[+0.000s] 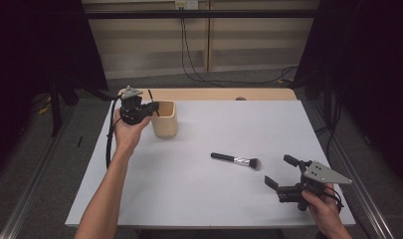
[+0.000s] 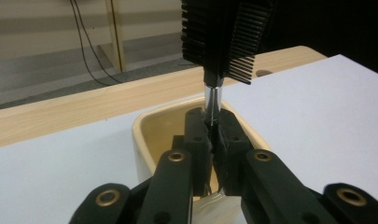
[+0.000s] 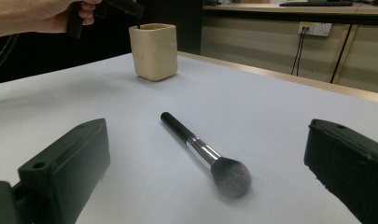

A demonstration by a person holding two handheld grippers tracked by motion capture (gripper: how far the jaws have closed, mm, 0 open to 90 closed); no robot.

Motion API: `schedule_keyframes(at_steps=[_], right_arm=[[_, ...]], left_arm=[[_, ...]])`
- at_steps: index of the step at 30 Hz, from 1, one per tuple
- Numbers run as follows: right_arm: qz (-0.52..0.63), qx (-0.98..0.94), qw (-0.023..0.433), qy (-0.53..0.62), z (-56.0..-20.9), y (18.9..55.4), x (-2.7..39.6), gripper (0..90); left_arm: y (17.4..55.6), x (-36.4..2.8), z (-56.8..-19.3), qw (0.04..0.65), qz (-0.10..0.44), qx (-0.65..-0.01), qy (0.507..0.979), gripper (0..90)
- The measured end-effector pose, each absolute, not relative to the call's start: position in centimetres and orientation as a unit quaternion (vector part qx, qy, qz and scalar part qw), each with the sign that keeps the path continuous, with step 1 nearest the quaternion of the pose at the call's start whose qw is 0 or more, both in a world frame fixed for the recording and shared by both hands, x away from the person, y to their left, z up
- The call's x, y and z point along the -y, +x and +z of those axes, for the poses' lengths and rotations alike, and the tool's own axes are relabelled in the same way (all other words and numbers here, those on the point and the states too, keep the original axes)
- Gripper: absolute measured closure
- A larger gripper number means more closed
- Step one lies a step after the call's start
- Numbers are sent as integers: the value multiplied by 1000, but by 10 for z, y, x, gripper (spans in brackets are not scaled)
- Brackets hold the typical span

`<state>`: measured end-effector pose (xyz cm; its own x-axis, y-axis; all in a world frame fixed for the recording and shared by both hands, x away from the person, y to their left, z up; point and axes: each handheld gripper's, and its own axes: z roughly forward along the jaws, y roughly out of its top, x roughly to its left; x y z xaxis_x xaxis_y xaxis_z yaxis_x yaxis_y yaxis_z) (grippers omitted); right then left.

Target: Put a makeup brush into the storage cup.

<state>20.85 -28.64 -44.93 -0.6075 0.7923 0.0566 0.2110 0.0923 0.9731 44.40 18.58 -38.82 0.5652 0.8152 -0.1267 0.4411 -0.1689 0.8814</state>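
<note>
My left gripper [image 2: 213, 140] is clamped on a comb [image 2: 224, 37], upright over the cup [image 1: 164, 118] at far left. Step in hand: placing it inside. Next: lower, release. My right gripper [image 1: 282, 175] hangs open near the brush [image 3: 200, 151].
</note>
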Motion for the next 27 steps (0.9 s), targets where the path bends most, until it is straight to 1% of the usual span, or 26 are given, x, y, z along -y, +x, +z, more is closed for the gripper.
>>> schedule_keyframes(at_steps=[2,4,7,8,10,11,13,17,18,20,23,26,27], right_arm=[[569,-693,256,362,-449,208,287,0],[569,-693,256,362,-449,209,287,0],[568,-694,255,362,-449,209,287,0],[568,-694,255,362,-450,209,287,0],[569,-694,254,362,-449,208,287,0],[569,-693,255,362,-449,209,287,0],[569,-693,255,363,-449,209,287,0],[569,-693,255,362,-449,208,287,0],[569,-693,255,362,-449,208,287,0],[569,-693,255,363,-449,208,287,0],[569,-692,255,363,-449,208,287,0],[569,-692,256,364,-449,209,287,0],[569,-691,256,364,-449,209,287,0]], left_arm=[[445,-187,-390,480,190,-426,743,818],[445,-188,-391,480,188,-427,743,771],[445,-188,-391,481,188,-428,742,673],[445,-187,-391,482,187,-428,741,622],[445,-187,-390,487,187,-425,740,572],[444,-186,-390,487,190,-425,739,509],[444,-187,-389,492,190,-424,736,443],[443,-188,-387,493,197,-437,726,237],[442,-188,-386,495,196,-434,727,219],[441,-189,-386,499,190,-430,729,224],[438,-188,-385,503,190,-431,725,116],[434,-188,-384,514,180,-430,720,51],[433,-189,-385,518,175,-425,721,43]])
